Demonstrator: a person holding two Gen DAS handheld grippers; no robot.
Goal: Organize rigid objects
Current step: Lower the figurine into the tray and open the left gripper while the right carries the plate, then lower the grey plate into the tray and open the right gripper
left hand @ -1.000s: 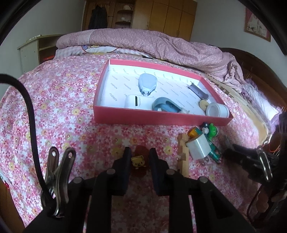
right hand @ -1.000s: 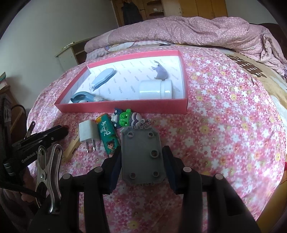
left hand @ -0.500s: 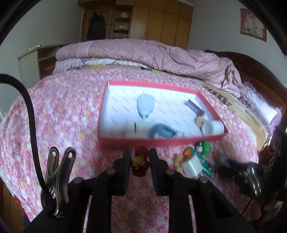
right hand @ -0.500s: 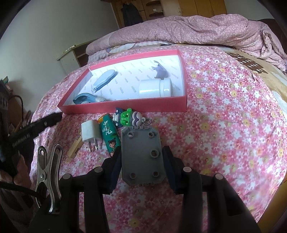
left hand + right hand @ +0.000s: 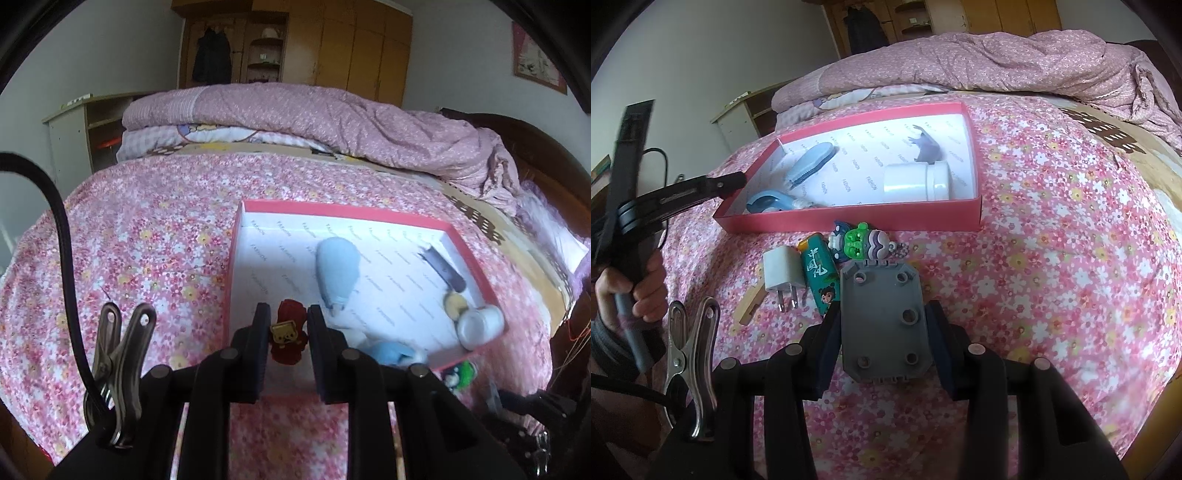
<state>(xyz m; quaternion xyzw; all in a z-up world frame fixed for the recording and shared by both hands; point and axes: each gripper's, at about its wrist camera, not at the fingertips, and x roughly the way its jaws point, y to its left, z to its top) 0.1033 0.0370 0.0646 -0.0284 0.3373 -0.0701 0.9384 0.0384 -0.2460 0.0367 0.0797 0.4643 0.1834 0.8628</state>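
Left tool: a second ago it sat low over the floral bedspread, short of the red box. Now it has come up and forward; its tips hang over the box's near left corner, seen in the right wrist view at the left wall. Jaws clamped as before on the small red figure with a yellow face tag. Left view is motion-blurred. The hand gripping the left tool's handle shows at the left edge of the right view.

Right tool: unmoved. Jaws partly spread and closed on the grey studded plate, as in the earlier frames. Plate is held just above the bedspread, in front of the box.

Box contents, white printed lining:
- pale blue oval brush-like item, left half
- blue curved tool, near left corner
- grey animal figure, right rear
- white jar lying on its side, near right corner
- small yellowish round piece beside the jar, blurred

Outside the box, along its front wall on the bedspread: white plug charger, green tube with cartoon print, green and blue toy figures, wooden piece. All unchanged in place.
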